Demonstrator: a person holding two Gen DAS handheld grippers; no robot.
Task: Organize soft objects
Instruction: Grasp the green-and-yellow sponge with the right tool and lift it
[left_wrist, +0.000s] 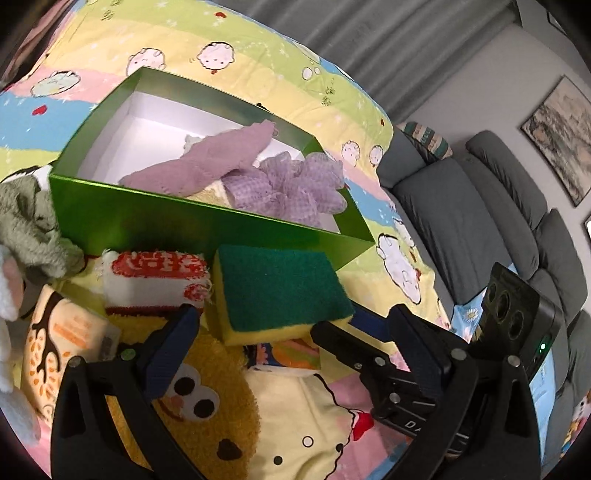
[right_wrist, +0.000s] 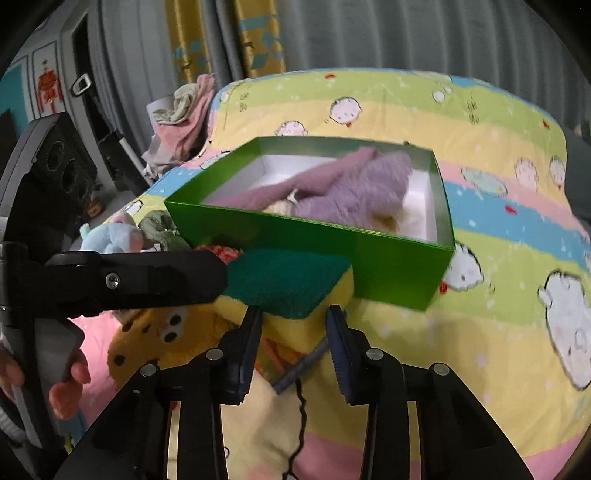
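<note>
**Sponge pinched at its near corner, green box behind**

Your right gripper (right_wrist: 293, 325) has its jaws pressed on the near yellow corner of the sponge (right_wrist: 291, 282); the foam bulges between the pads, so it's gripped, not loose. No earlier pic to compare. Sponge lies green scouring side up, yellow foam under. In the left wrist view its long axis runs left-right, roughly parallel to the front wall of the green box (left_wrist: 207, 225), just in front of it, though I can't tell if they touch. It sits on top of a heap of soft stuff on the cartoon bedspread (right_wrist: 491, 206).

Your left gripper (left_wrist: 291, 325) stands wide open, nothing between the fingers; the sponge's near edge lies just past its tips.

Box is open-topped, white inside. In it: a mauve knit cloth (left_wrist: 199, 162) draped diagonally w/ one end up against the far wall, and a lilac checked scrunchie-like ruffle (left_wrist: 291, 181) at the right end. Something pale under them, prob. another cloth; too blurred in the right wrist view to say.
</note>
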